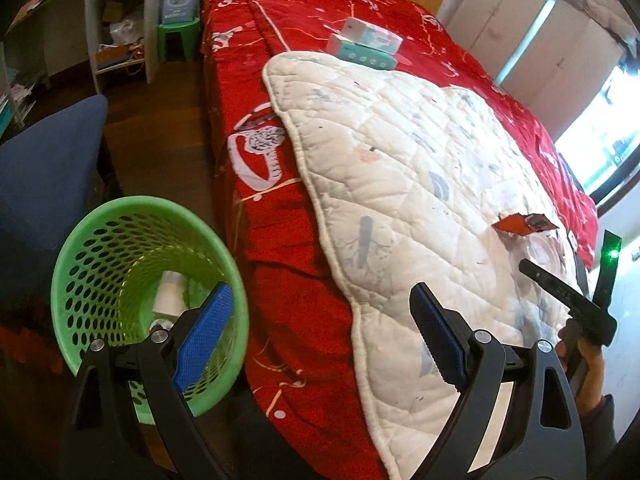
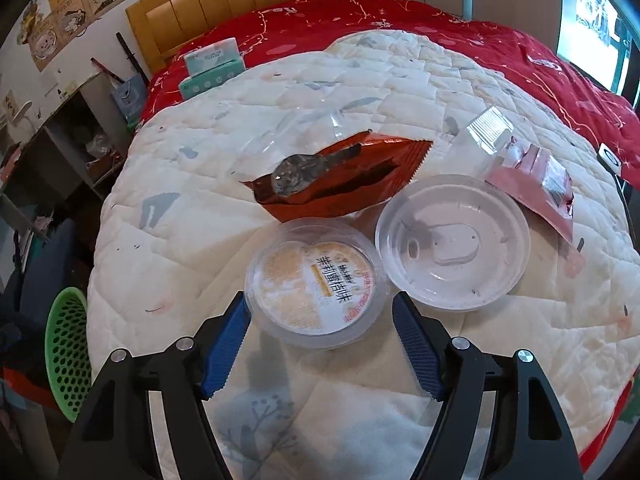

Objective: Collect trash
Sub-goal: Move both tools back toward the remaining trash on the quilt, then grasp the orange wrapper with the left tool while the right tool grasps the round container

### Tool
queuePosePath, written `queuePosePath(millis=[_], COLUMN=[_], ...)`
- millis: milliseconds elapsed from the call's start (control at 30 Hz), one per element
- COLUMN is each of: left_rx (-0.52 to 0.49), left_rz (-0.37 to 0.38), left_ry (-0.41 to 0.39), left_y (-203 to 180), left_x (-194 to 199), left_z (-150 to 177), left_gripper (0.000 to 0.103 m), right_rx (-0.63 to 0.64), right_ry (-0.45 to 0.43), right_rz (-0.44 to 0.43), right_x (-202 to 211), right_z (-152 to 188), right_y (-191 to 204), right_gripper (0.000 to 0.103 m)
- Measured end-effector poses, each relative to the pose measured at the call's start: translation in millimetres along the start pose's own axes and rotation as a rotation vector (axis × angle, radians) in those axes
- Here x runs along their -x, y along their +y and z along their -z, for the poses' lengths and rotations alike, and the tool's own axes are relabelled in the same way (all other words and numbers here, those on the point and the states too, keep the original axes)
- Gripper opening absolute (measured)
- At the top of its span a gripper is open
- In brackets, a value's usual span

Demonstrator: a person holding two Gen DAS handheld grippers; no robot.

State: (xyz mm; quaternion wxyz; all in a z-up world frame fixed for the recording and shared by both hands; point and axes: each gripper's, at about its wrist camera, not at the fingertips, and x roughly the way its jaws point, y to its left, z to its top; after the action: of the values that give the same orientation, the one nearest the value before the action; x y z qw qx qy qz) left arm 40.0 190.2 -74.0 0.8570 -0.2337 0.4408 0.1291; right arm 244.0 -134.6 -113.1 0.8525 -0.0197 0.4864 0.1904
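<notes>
The green basket [image 1: 120,280] stands at the lower left of the left wrist view, on the floor beside the bed, and already holds at least a white cup or tub near its bottom; so, as I judge it, the collecting is under way but far from finished. On the white quilt [image 2: 400,80], in the middle of the right wrist view, several pieces are left: a round clear tub with a printed lid [image 2: 316,284], a clear round lid [image 2: 452,244] touching it on the right, an orange wrapper [image 2: 340,184] just above them, and a pink packet [image 2: 532,184] at the right with a small clear box [image 2: 490,128] above it.

The tub is round, so it has no long axis; it lies tipped with its printed top facing up toward the camera. The orange wrapper's long axis runs from lower left to upper right, its torn mouth facing lower left.

The left gripper [image 1: 320,336] hangs released and empty, one finger over the basket. The right gripper [image 2: 320,344] is spread either side of the tub's near edge; its pads [image 2: 224,344] are not yet pressing on it.
</notes>
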Motion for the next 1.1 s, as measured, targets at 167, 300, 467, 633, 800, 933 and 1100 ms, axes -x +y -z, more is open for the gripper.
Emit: queuePosePath(millis=[167, 300, 467, 633, 800, 933, 1100], left_rx=[-0.027, -0.054, -0.11, -0.239, -0.366, -0.481, -0.636], left_rz=[0.009, 0.018, 0.054, 0.099, 0.136, 0.188, 0.253], left_ry=[0.008, 0.012, 0.003, 0.0, 0.012, 0.038, 0.065], left_y=[-13.5, -27.2, -52.4, -95.1, -138.3, -178.7, -221.0], left_x=[-5.7, -10.9, -18.5, -32.0, -48.4, -66.3, -81.9], left_z=[-1.2, -4.7, -13.1, -19.3, -18.3, -9.8, -5.6], left_gripper=[0.089, 0.089, 0.088, 0.088, 0.088, 0.088, 0.088], right_rx=[0.003, 0.009, 0.014, 0.038, 0.049, 0.031, -0.001], right_ry=[0.0, -0.013, -0.022, -0.033, -0.045, -0.056, -0.072], right_rz=[-0.018, -0.028, -0.036, -0.046, -0.035, -0.021, -0.007], right_x=[-1.9, 0.7, 7.5, 28.7, 52.1, 69.7, 88.9], right_z=[-0.3, -1.2, 1.3, 11.8, 25.9, 36.4, 46.7], right_y=[0.7, 3.0, 2.6, -1.5, -15.9, -35.2, -59.9], right_gripper=[0.071, 0.069, 0.066, 0.066, 0.066, 0.066, 0.066])
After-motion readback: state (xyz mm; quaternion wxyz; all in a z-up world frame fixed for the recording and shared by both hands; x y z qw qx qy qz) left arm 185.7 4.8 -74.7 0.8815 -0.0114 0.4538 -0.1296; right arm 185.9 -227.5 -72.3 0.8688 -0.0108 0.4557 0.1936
